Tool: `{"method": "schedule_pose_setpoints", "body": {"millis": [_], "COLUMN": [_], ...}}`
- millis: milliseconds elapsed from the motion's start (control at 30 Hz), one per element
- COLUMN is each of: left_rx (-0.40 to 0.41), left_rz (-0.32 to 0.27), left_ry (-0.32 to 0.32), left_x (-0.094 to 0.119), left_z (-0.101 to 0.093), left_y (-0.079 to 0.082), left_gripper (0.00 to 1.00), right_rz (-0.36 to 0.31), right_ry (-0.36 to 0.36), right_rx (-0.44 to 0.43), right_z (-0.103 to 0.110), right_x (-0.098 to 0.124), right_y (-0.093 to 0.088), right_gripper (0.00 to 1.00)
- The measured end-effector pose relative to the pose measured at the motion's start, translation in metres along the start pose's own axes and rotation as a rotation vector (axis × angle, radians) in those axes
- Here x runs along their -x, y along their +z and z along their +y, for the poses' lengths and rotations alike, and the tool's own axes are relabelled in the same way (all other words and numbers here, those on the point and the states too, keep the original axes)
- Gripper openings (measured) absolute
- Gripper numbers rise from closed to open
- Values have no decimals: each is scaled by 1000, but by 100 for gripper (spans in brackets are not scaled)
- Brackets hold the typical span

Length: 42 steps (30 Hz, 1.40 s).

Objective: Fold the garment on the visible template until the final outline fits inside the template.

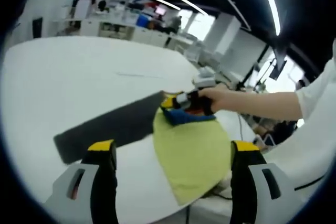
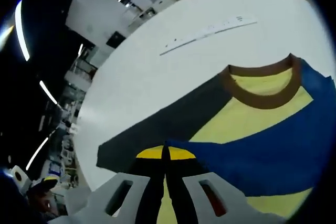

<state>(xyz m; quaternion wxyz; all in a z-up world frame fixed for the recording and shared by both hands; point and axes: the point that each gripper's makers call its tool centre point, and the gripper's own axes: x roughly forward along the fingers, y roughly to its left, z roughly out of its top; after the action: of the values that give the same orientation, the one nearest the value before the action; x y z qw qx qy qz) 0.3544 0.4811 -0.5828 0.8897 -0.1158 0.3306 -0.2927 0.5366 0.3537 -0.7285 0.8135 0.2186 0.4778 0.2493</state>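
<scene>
My right gripper (image 2: 165, 153) is clamped on the T-shirt's (image 2: 252, 124) blue sleeve (image 2: 247, 158), the dark template (image 2: 157, 121) at eleven o'clock. My left gripper (image 1: 170, 153) hangs wide open, holding nothing, the shirt between its jaws.

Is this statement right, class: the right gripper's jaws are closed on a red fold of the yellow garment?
No. The fold is blue, not red, as the right gripper view shows. The right gripper is indeed closed on it, and the garment is yellow.
</scene>
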Motion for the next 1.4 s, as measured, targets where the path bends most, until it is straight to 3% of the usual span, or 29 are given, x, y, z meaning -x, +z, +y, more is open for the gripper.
{"method": "schedule_pose_setpoints", "body": {"millis": [367, 833, 1033, 1167, 1400], "left_rx": [0, 15, 24, 26, 24], "left_rz": [7, -7, -11, -13, -9], "left_ry": [-17, -7, -3, -3, -8], "left_x": [1, 7, 8, 8, 6], "left_z": [-9, -1, 2, 3, 3], "left_y": [-7, -11, -12, -13, -13], "left_gripper": [86, 85, 85, 85, 85], "right_rz": [21, 35, 19, 9, 30], "right_ry": [-56, -67, -39, -36, -19], "right_rx": [30, 12, 21, 69, 297], "right_z": [-9, -8, 1, 2, 3], "right_x": [-21, -35, -36, -33, -23], "right_y": [-8, -15, -12, -8, -13], "right_gripper": [2, 2, 2, 2, 13]}}
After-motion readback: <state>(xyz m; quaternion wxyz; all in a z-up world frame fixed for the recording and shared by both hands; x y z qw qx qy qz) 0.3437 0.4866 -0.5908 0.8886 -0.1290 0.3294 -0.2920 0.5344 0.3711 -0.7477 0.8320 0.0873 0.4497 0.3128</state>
